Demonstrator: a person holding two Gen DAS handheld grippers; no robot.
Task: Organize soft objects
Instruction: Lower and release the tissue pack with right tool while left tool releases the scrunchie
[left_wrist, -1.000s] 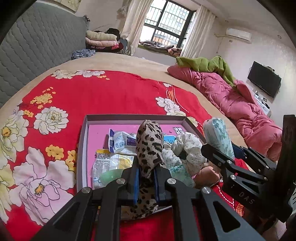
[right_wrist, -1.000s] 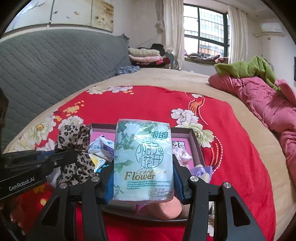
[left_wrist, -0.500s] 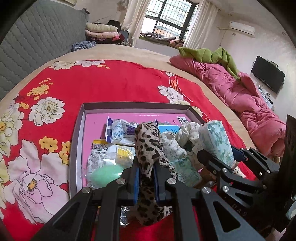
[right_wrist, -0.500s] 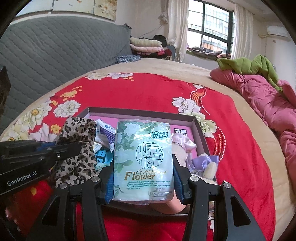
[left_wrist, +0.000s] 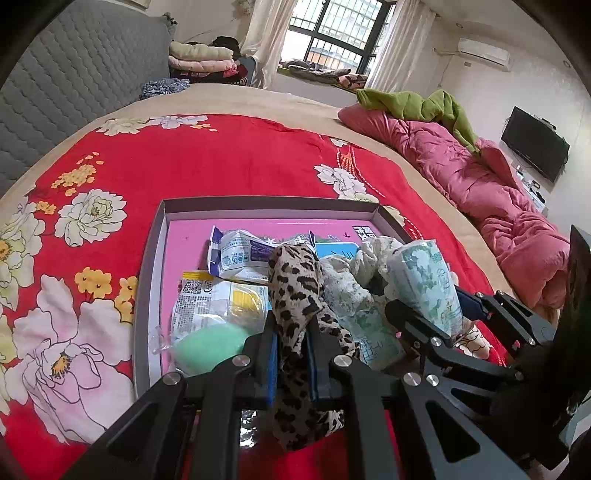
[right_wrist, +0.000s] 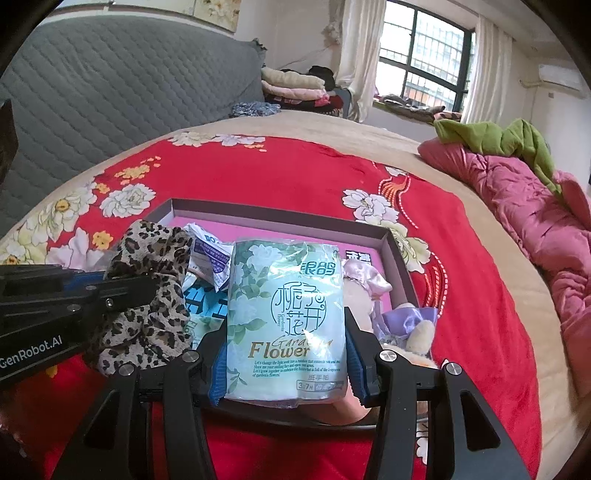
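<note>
Fingers of the left gripper (left_wrist: 291, 354) are pressed together on a leopard-print cloth (left_wrist: 295, 295), which stands up between the blue pads and hangs down below them in loose folds. In the right wrist view the same cloth (right_wrist: 147, 291) is at the left, beside the black arm of that gripper.

The right gripper (right_wrist: 286, 354) holds a pale green tissue pack (right_wrist: 286, 317) with a flower print. Its two blue pads press the pack on both sides, and the pack stands upright between them, so the jaws stay quite wide around it. In the left wrist view this pack (left_wrist: 424, 288) is at the right side, close to the cloth.

Both held things are over the near part of a shallow box (left_wrist: 151, 266) with a pink floor and dark grey walls. Inside the box lie a white and blue packet (left_wrist: 240, 256), a clear bag with a mint green soft piece (left_wrist: 210, 343), a crumpled pale floral fabric (left_wrist: 351, 280) and, at the right side, a lilac satin bow (right_wrist: 364, 277) with a small plush toy (right_wrist: 417, 332).

The box rests on a red blanket (left_wrist: 221, 155) with big white and pink flowers, spread over a bed. Further right lies a pink quilt (left_wrist: 480, 184) with a green blanket (left_wrist: 417, 105) on its far end. A grey padded headboard (right_wrist: 129, 85) is at the left, and folded clothes (right_wrist: 291, 86) are near the window.
</note>
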